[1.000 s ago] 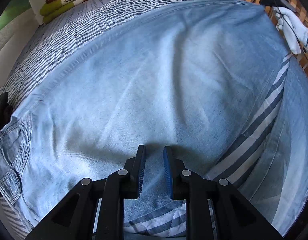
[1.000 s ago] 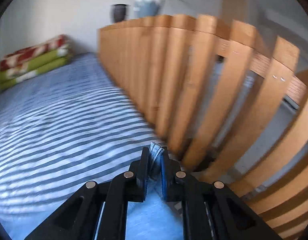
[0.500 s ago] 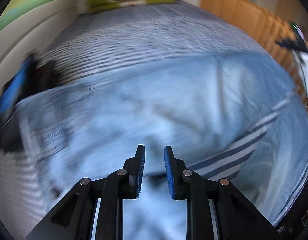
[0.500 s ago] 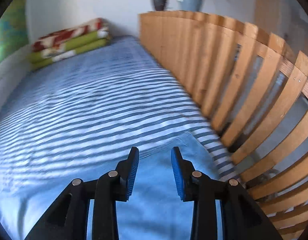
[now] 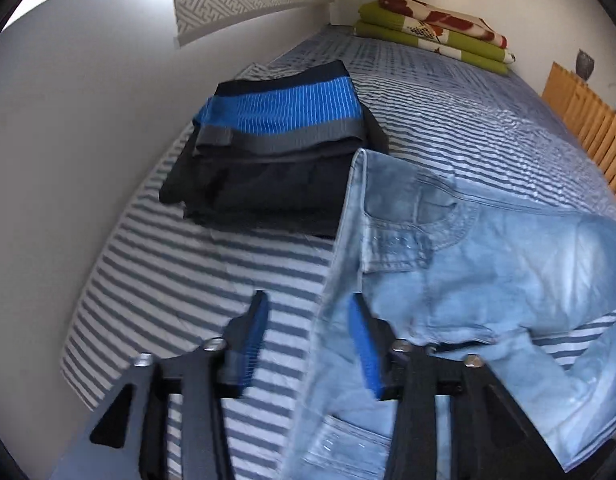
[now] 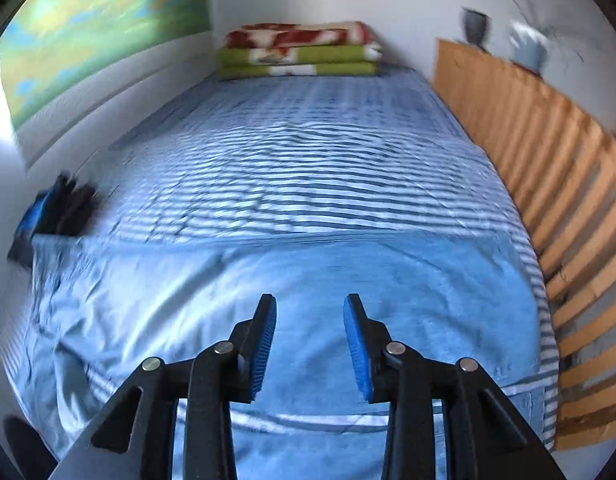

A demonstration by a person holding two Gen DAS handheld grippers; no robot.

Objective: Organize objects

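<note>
While both sets of jaws are opening with nothing pinched, the left gripper (image 5: 308, 340) hovers over the waistband edge of the jeans (image 5: 468, 264), its blue pads astride that edge but not pressing it. Beneath the right gripper (image 6: 310, 344), spread the same way, lies only smooth denim.

Outward from the left jaws, the jeans run toward three o'clock across the striped bedsheet (image 5: 448, 112), their upper corner overlapping a folded pile of dark clothes (image 5: 267, 160) at eleven o'clock. Seen from the right wrist, that pile sits at nine o'clock and folded blankets (image 6: 299, 52) at twelve, with a wooden slatted rail (image 6: 548, 168) along two to four o'clock.

Denim of this kind likely handles soft but fairly heavy, sagging between two grips rather than holding shape. The thick seamed waistband, or a hem, looks the surest place to pinch, since flat single-layer cloth would probably slip or bunch.
</note>
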